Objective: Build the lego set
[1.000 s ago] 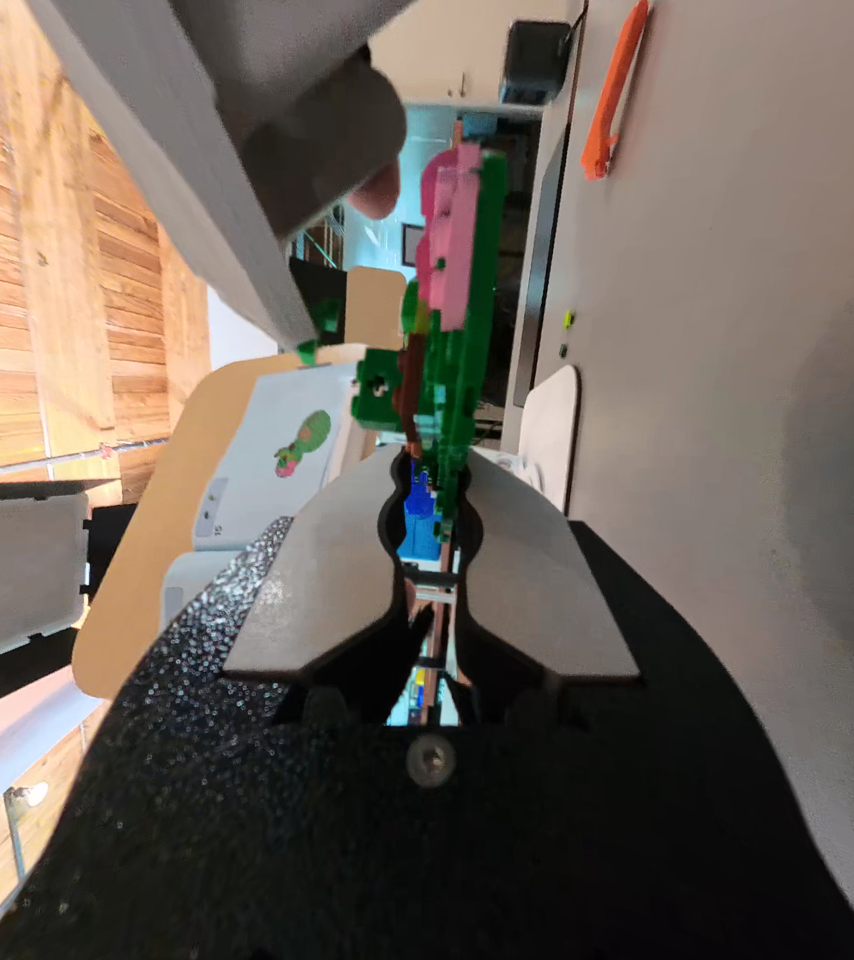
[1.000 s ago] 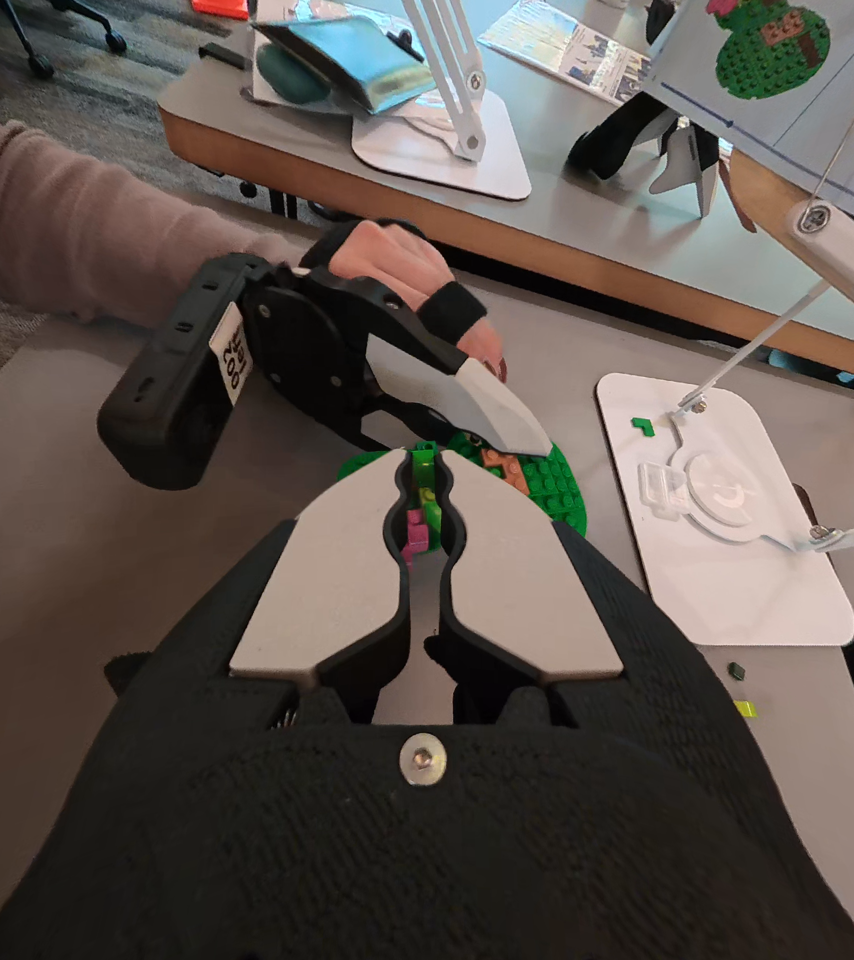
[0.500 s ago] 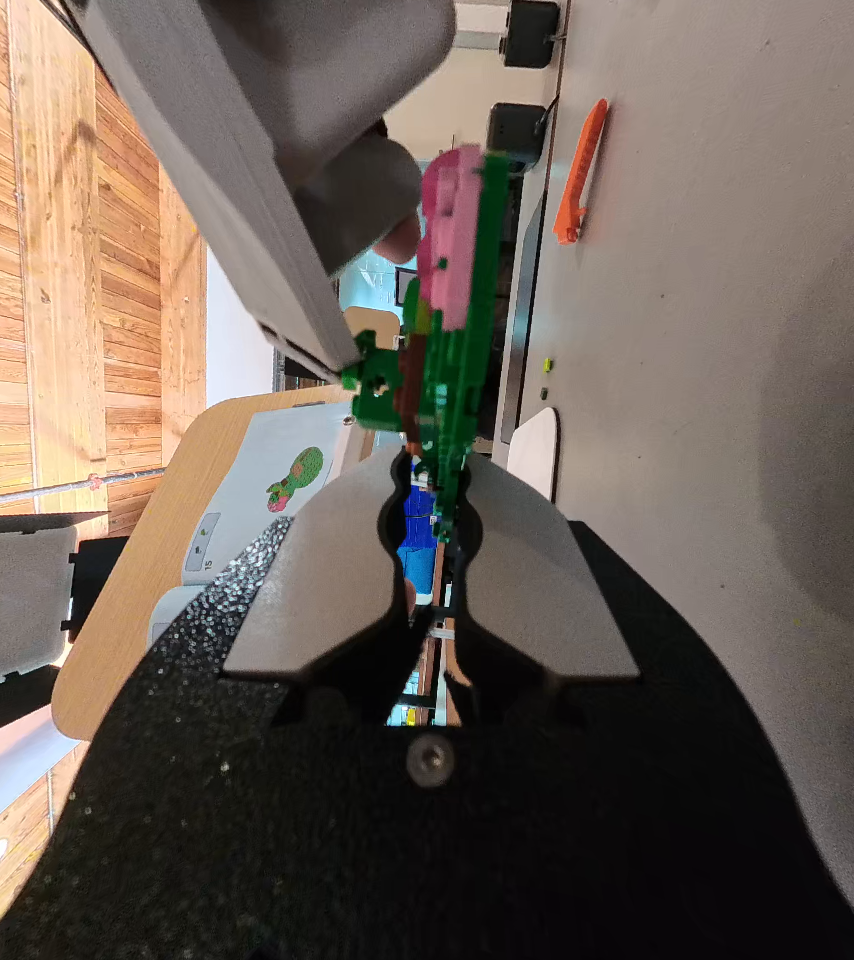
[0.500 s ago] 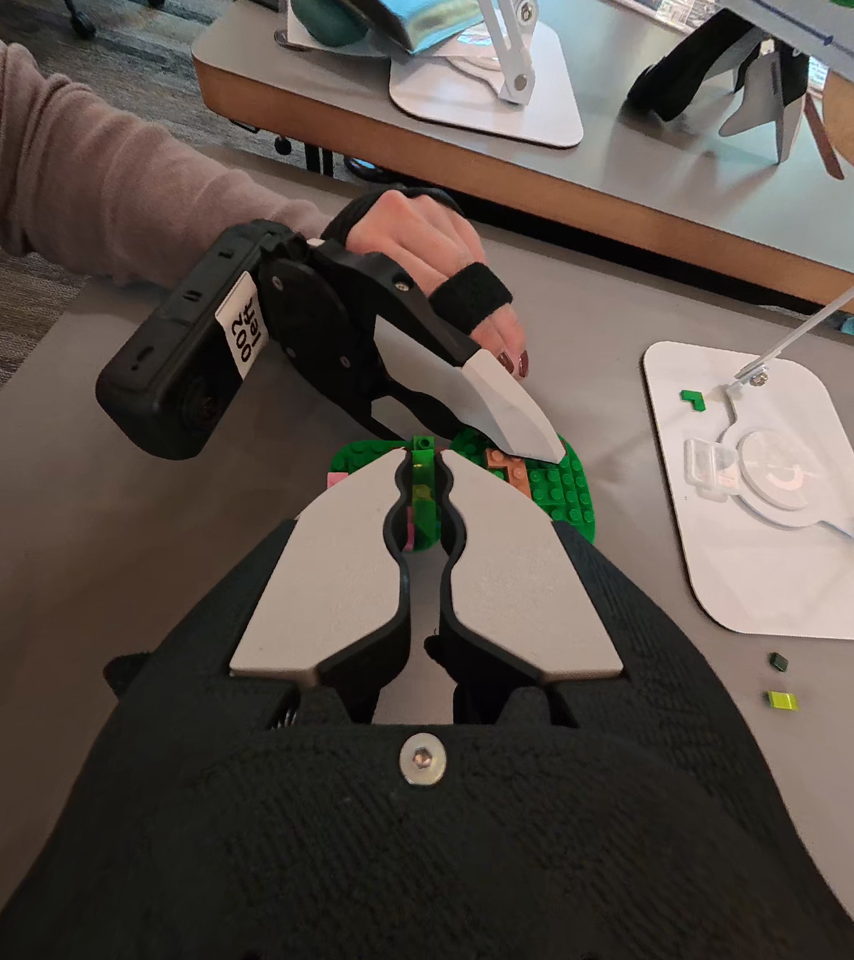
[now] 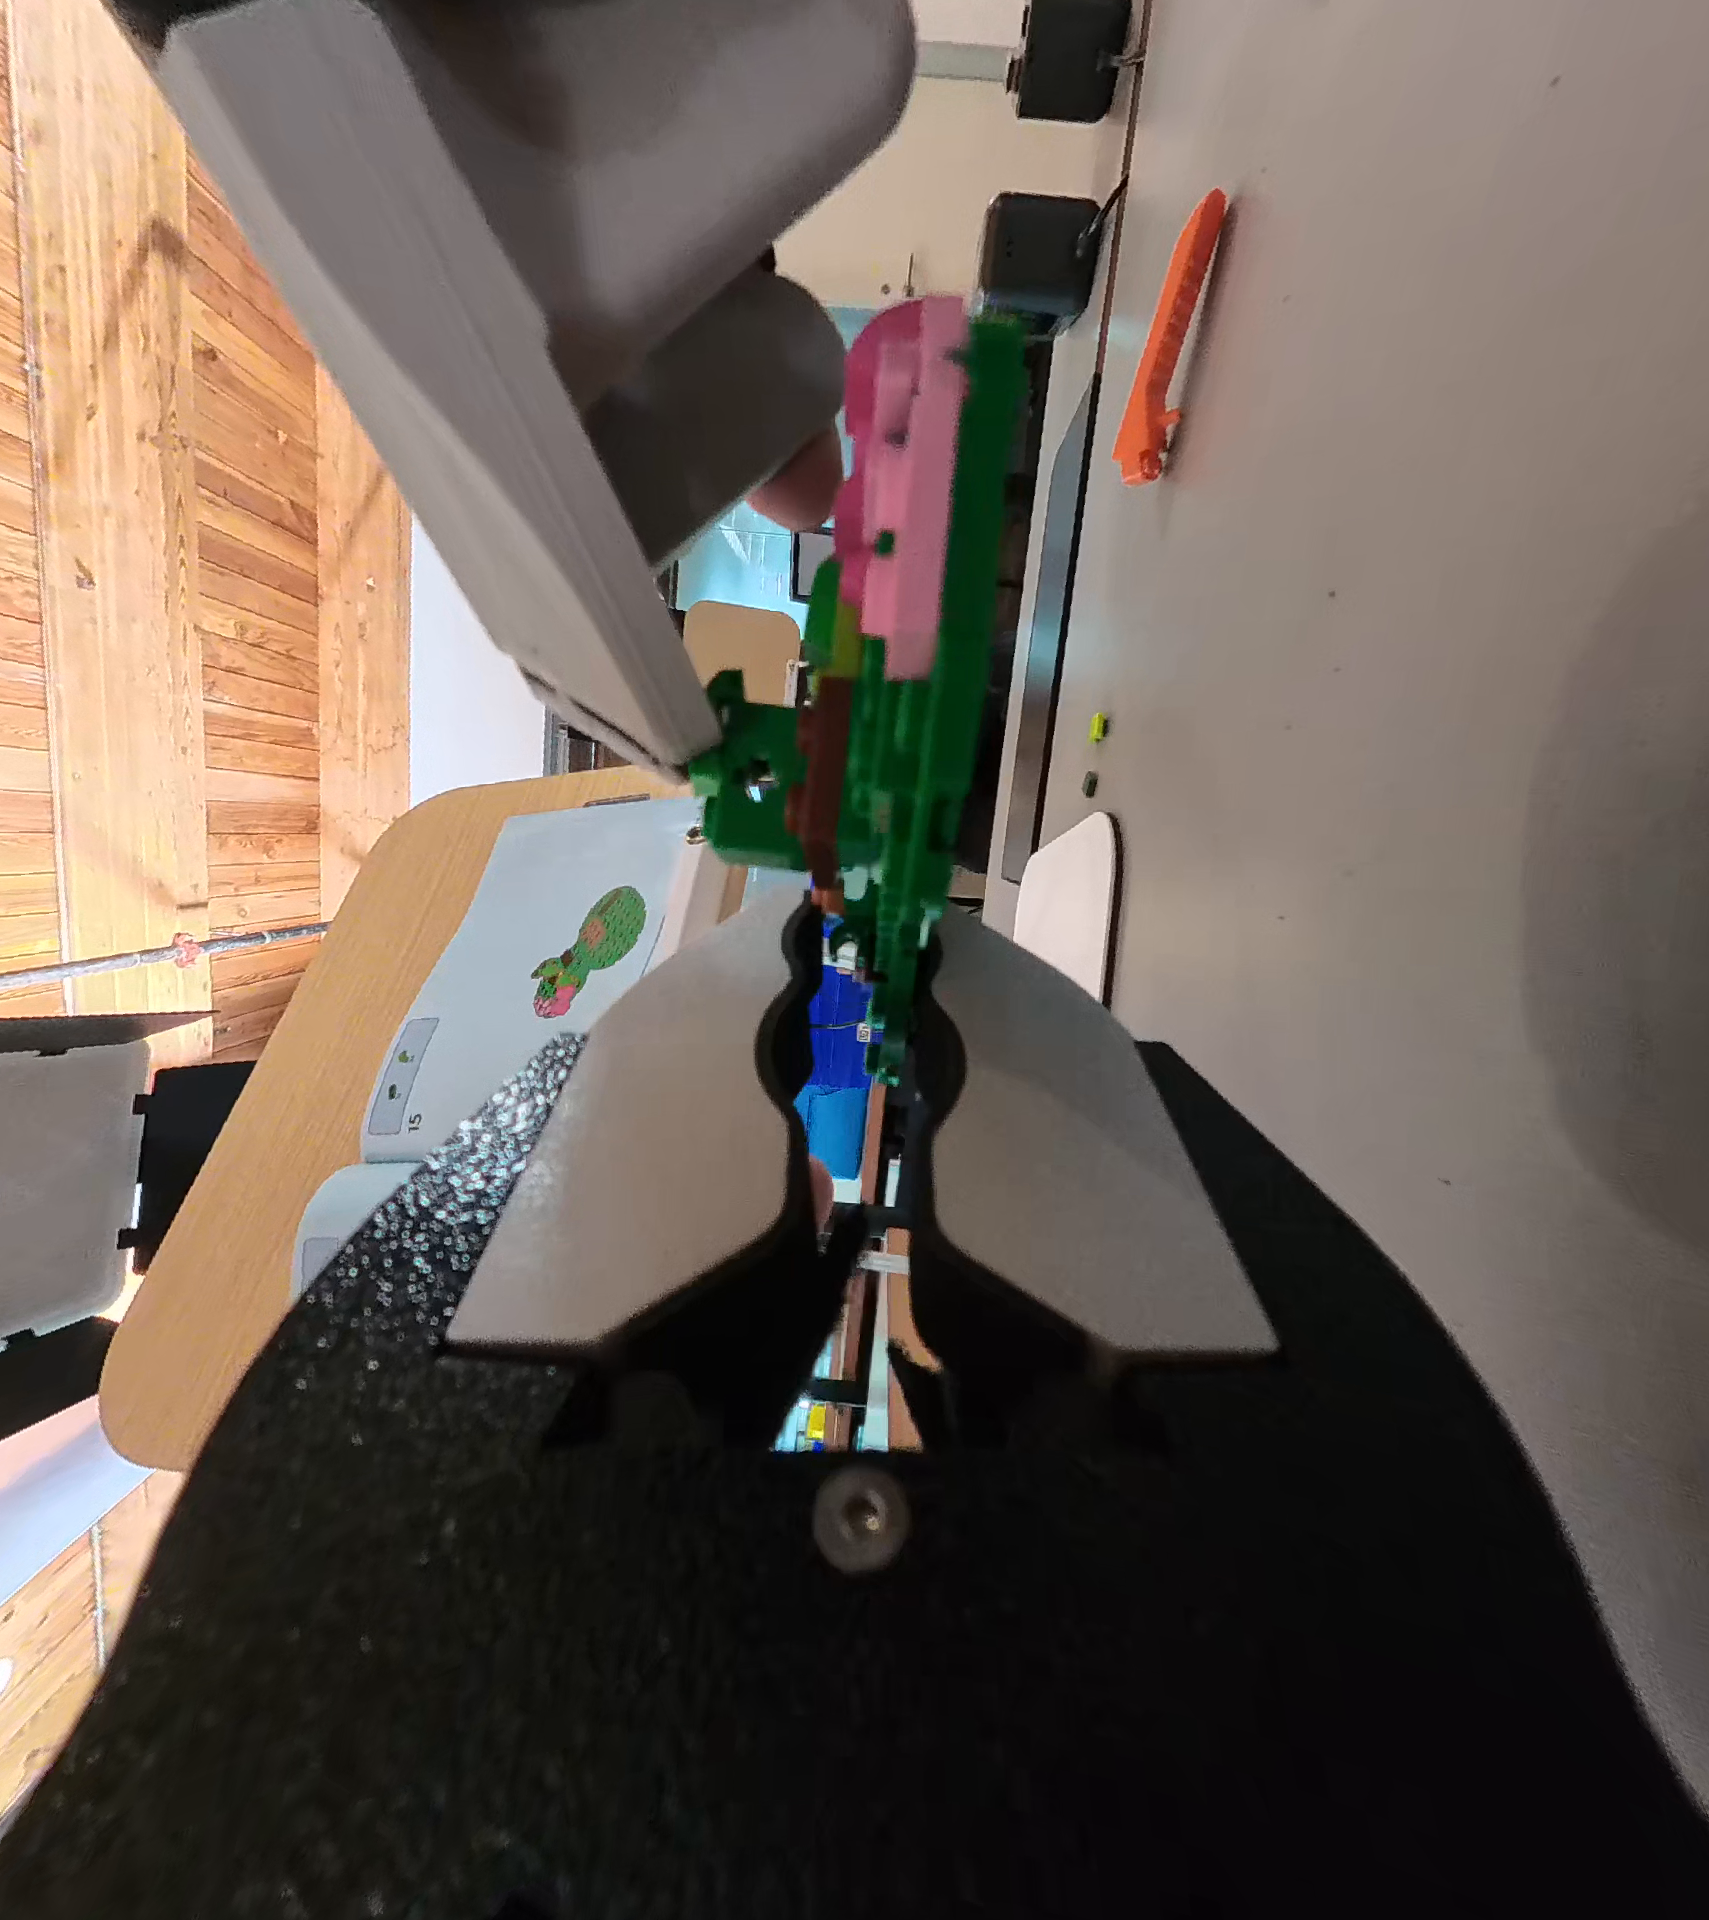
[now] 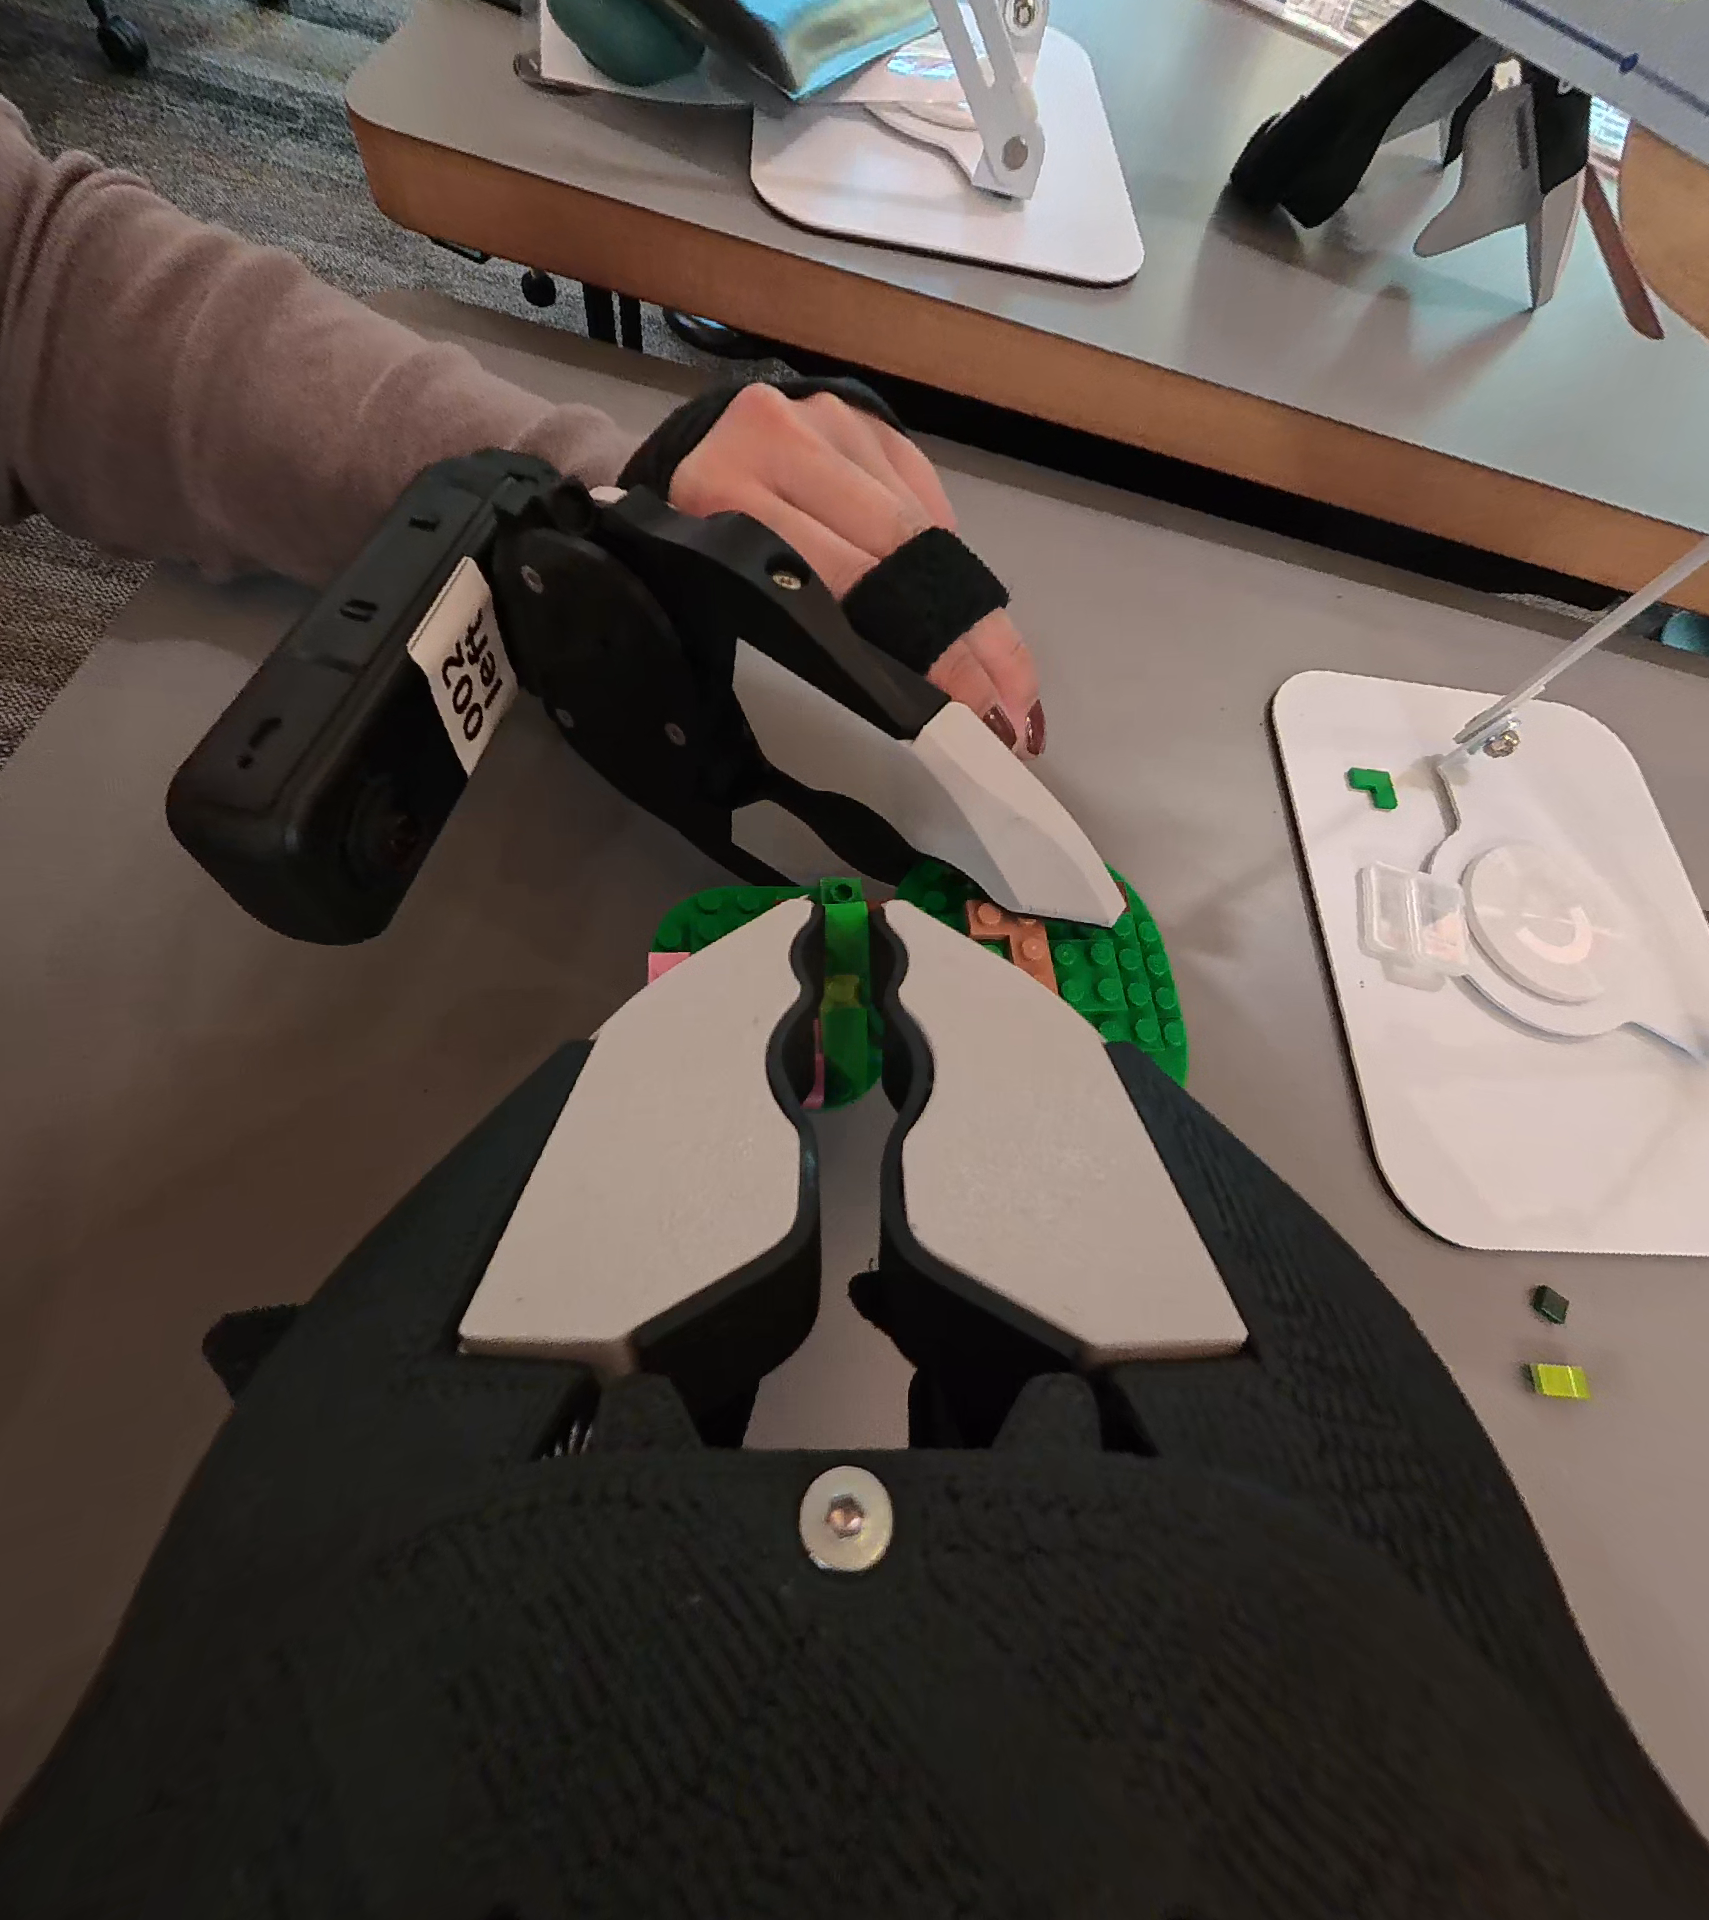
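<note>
Right gripper (image 6: 848,940) pinches a green brick (image 6: 845,925) over the green lego build (image 6: 1125,982); left gripper (image 6: 1058,883) grips its edge

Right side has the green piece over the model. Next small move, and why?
Probably press the green piece straight down onto the lego model. The right hand-held gripper is shut on the piece, right against the build, and the left hand-held gripper clamps the baseplate edge. Whether the studs are already seated, I cannot tell.

From my right wrist view, the right gripper (image 6: 848,914) fingers cover the lego model's (image 6: 1125,987) middle; the green piece's (image 6: 845,971) seating underneath cannot be determined.
</note>
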A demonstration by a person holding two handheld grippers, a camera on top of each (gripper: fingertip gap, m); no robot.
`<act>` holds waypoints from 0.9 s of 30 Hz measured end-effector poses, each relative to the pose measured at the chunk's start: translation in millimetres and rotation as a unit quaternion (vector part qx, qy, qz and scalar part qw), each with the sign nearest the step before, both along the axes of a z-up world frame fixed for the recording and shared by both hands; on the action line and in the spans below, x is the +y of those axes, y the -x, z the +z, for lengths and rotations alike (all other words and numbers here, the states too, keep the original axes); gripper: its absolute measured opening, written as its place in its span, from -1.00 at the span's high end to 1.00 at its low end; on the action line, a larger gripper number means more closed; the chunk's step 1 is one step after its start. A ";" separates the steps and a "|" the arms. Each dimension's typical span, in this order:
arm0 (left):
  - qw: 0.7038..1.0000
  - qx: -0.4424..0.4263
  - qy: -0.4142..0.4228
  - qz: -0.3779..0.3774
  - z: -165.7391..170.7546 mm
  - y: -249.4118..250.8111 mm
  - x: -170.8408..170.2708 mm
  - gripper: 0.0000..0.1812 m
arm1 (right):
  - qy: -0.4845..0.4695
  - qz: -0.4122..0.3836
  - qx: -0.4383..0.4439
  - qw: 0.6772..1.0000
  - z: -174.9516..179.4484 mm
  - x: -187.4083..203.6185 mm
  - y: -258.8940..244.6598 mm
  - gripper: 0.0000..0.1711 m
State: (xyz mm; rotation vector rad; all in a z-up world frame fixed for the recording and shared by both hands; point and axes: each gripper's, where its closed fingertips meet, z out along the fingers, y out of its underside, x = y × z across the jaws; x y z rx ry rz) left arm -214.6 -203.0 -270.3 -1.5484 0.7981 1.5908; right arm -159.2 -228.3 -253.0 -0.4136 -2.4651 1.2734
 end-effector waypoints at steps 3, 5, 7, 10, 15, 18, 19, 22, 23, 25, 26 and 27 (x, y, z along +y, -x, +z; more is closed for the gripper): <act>1.000 0.000 0.003 -0.001 -1.3 -0.1 0.3 0.84 | 0.005 -0.002 0.001 1.000 1.3 0.3 0.8 0.92; 1.000 0.000 0.005 -0.002 -2.0 -0.7 0.7 0.84 | 0.010 -0.001 -0.001 1.000 2.7 -0.1 0.3 0.92; 1.000 0.000 0.006 -0.003 -2.3 -1.0 0.9 0.84 | 0.013 0.000 -0.001 1.000 3.3 -0.2 0.0 0.92; 1.000 0.000 0.006 -0.003 -2.3 -1.0 0.8 0.84 | 0.011 0.000 -0.003 1.000 2.3 0.0 -0.1 0.92; 1.000 0.000 0.006 -0.001 -2.6 0.1 0.2 0.84 | 0.002 -0.004 0.001 1.000 0.7 2.9 1.2 0.94; 1.000 0.006 0.008 0.002 -2.1 1.8 -1.4 0.84 | 0.002 -0.014 0.001 1.000 3.7 11.3 1.9 0.92; 1.000 0.007 0.008 0.001 -1.9 1.7 -1.5 0.84 | 0.004 -0.016 -0.003 1.000 4.3 13.9 1.5 0.92; 1.000 0.009 0.007 -0.004 -1.7 -0.7 -0.4 0.84 | 0.003 -0.014 -0.024 1.000 0.8 17.3 -1.9 0.89; 1.000 0.011 0.008 -0.006 -2.1 -1.9 0.3 0.84 | 0.002 -0.016 -0.028 0.999 -1.2 17.6 -1.4 0.88; 1.000 0.017 0.011 -0.009 -2.6 -3.8 1.0 0.84 | 0.001 -0.018 -0.037 0.999 -5.0 17.4 -0.2 0.87; 1.000 0.019 0.012 -0.010 -2.9 -4.2 1.2 0.84 | 0.002 -0.019 -0.038 0.999 -5.9 17.0 0.7 0.87; 1.000 0.020 0.015 -0.011 -3.6 -4.5 1.3 0.84 | 0.003 -0.017 -0.035 0.999 -6.2 16.4 1.2 0.87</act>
